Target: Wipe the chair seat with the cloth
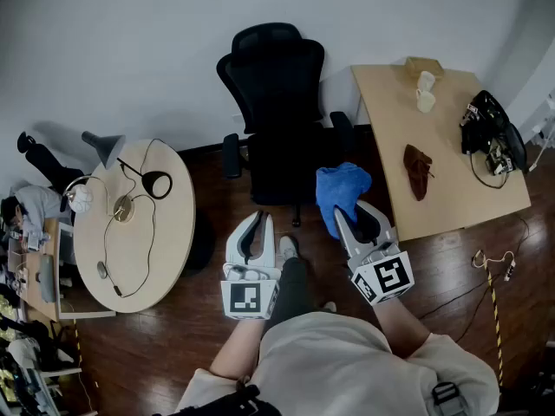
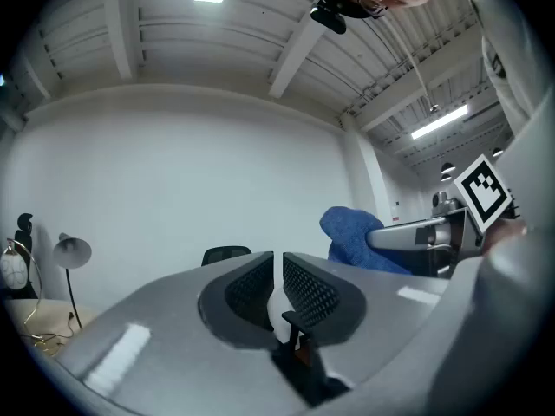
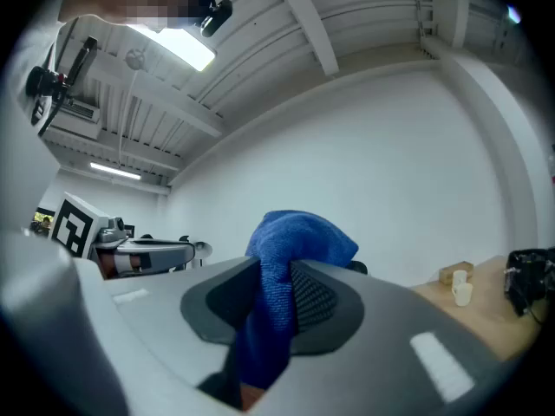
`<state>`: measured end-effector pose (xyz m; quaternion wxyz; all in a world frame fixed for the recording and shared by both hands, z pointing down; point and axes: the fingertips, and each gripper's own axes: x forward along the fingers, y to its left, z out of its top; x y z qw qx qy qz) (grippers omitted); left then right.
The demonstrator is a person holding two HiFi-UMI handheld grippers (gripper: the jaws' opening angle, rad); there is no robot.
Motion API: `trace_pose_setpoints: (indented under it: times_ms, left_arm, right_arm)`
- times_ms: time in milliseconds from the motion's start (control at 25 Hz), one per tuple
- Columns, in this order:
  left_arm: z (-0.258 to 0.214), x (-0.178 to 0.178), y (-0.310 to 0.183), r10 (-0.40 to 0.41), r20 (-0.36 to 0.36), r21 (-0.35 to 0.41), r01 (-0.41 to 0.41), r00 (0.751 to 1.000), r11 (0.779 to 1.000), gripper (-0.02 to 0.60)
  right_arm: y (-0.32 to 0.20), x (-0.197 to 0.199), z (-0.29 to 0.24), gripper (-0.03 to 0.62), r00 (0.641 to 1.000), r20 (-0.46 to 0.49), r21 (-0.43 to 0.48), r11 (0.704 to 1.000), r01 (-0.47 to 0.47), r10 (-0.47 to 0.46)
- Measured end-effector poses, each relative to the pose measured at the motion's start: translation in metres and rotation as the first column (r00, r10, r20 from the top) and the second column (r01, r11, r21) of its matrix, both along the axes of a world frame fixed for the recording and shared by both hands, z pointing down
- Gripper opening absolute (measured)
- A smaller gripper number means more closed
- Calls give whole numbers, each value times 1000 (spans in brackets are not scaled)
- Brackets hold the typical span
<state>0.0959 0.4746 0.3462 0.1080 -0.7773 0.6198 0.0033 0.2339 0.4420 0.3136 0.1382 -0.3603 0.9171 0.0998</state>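
Straight ahead in the head view: black office chair (image 1: 276, 102) against the white wall, chair seat (image 1: 279, 170) bare, open path between it and both grippers. Left of it, a round bench (image 1: 169, 241) with a grey lamp (image 1: 104, 146) and looped cables (image 1: 130, 224). Right of it, a rectangular bench (image 1: 451, 193) carrying two white mugs (image 1: 425, 92), a brown lump (image 1: 418, 170) and black gear (image 1: 490, 128). Dark wooden floor (image 1: 217, 336) below.

Seen only from the head view: seat, benches, floor. Seen only from the gripper views: ceiling beams (image 2: 295, 50) and strip lights overhead; of the chair, just the backrest top.

Right gripper (image 1: 357, 222): fingers clenched on the blue cloth (image 1: 341, 191), bunched above the tips and trailing down between them, held by the seat's front right corner; touching it or not, cannot tell. Left gripper (image 1: 258, 222): fingers pressed together but for a hairline slit, gripping nothing, just beside the right.
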Motion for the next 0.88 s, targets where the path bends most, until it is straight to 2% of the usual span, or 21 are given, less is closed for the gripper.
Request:
trace_pose_setpoints:
  times_ms: [160, 280, 320, 360, 560, 600, 760, 880]
  left_arm:
    - [-3, -55, -91, 6, -10, -18, -6, 1000, 1000, 15]
    - [-26, -91, -165, 35, -50, 38, -33, 998, 999, 24]
    - [-35, -98, -188, 43, -48, 16, -42, 998, 999, 61]
    - [-43, -104, -210, 52, -42, -18, -52, 998, 998, 72]
    - [-73, -140, -301, 97, -30, -69, -99, 995, 993, 64]
    - [-74, -147, -321, 101, -30, -82, -103, 994, 991, 22]
    - [-56, -171, -395, 107, -52, -160, -114, 993, 981, 0]
    - [-17, -188, -451, 88, -71, -255, -103, 994, 962, 0]
  right_arm:
    - [-85, -47, -10, 95, 1000, -7, -7, 1000, -14, 14]
    - [-158, -80, -24, 95, 999, -21, -40, 999, -34, 33]
    - [-182, -90, -30, 95, 999, -26, -49, 998, -38, 36]
    - [-204, -100, -39, 95, 999, -30, -55, 998, -39, 37]
    - [-294, -149, -67, 95, 997, -52, -37, 998, -51, 49]
    - [-314, -157, -66, 95, 997, -62, -39, 998, -56, 53]
    - [-392, -186, -46, 95, 994, -101, -134, 989, -61, 48]
    - [-456, -202, -10, 95, 992, -121, -227, 972, -54, 27]
